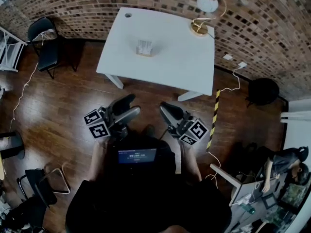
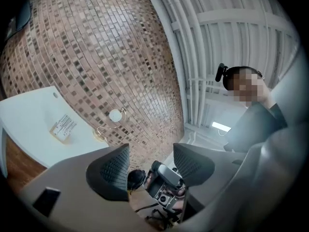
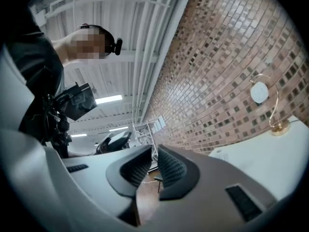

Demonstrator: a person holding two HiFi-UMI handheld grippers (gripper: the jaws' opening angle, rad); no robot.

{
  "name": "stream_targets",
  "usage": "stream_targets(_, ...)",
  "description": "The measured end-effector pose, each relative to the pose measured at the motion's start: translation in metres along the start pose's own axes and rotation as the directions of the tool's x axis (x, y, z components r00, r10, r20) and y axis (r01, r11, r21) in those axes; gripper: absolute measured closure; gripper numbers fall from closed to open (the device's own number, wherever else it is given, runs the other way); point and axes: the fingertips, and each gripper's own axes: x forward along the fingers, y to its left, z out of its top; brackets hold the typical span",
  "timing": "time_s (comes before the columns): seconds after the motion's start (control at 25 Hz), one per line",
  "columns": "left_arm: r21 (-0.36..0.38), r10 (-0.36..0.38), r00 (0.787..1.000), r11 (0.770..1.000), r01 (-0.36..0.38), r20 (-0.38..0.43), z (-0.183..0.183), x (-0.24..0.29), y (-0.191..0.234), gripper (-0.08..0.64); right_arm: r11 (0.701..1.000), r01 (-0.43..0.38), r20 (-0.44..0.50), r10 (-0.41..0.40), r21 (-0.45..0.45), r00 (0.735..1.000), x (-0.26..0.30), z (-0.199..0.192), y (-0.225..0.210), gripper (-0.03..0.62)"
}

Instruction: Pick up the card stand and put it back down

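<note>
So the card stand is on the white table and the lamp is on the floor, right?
Not quite: the lamp isn't on the floor, it stands on the white table too, near a corner, as the head view shows. The card stand is on the table.

No words or numbers can be read. In the head view, the card stand point(image 1: 144, 48) at 12 o'clock carries print too small to make out. The screen point(image 1: 137, 155) at 6 o'clock shows pale, illegible lines. Black-and-white square markers cover the left cube point(image 1: 97, 124) at 8 o'clock and the right cube point(image 1: 193, 131) at 4 o'clock. Yellow-black warning tape point(image 1: 214, 115) lies at 3 o'clock.
</note>
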Motion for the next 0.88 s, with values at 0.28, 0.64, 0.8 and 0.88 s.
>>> stream_targets(0.28, 0.011, -0.071, 0.997, 0.997, 0.071, -0.001, 0.029, -0.014, -0.002, 0.29, 0.998, 0.04, 0.028, -0.039, -0.04, 0.999, 0.017, 0.009, 0.014, 0.546)
stream_targets(0.64, -0.051, -0.115, 0.993, 0.992, 0.116, 0.02, 0.048, -0.058, 0.012, 0.29, 0.999, 0.032, -0.006, -0.032, -0.027, 0.999, 0.082, -0.004, 0.058, 0.546)
stream_targets(0.8, -0.07, -0.143, 0.99, 0.987, 0.144, 0.021, 0.053, -0.066, 0.012, 0.29, 0.997, 0.074, -0.018, -0.075, -0.036, 0.997, 0.091, -0.001, 0.063, 0.546)
stream_targets(0.88, -0.083, -0.149, 0.989, 0.985, 0.151, 0.022, 0.049, -0.07, 0.013, 0.29, 0.995, 0.094, -0.01, -0.094, -0.036, 0.995, 0.091, 0.0, 0.065, 0.546)
